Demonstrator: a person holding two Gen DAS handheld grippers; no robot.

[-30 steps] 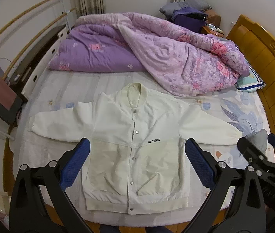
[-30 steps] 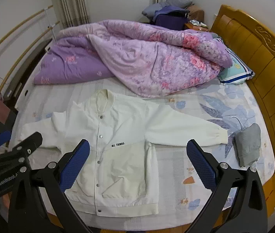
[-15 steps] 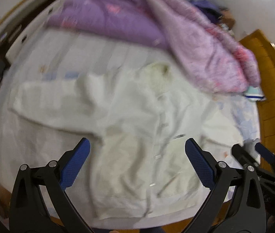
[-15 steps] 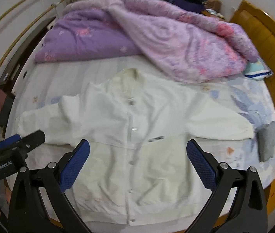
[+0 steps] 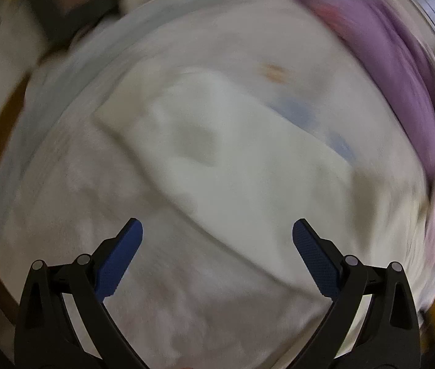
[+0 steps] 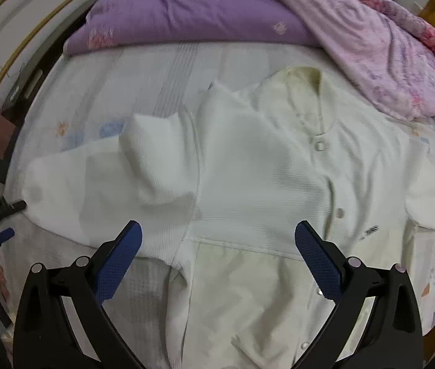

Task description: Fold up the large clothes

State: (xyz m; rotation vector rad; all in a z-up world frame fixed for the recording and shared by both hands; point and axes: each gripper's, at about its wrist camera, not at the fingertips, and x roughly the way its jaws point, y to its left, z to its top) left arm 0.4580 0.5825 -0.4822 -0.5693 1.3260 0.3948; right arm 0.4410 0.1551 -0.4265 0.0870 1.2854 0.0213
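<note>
1. Right wrist view: a white jacket (image 6: 248, 184) lies snapped shut, front up, on the bed (image 6: 156, 70), below a purple quilt (image 6: 202, 9).
2. The right hand-held gripper (image 6: 217, 255) hangs over its chest, jaws apart and empty.
3. The left hand-held gripper (image 5: 217, 255), jaws likewise apart, hovers over a sleeve (image 5: 217, 153) in a blurred frame.
4. Judgement: pinch the cuff cleanly and carry the sleeve flat across the chest.

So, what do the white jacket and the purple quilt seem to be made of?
The jacket looks like a matte, ribbed or waffle-textured fabric, perhaps cotton knit, with shiny snap buttons, likely metal. The quilt looks like soft padded cloth with a floral print and puffy folds.
</note>
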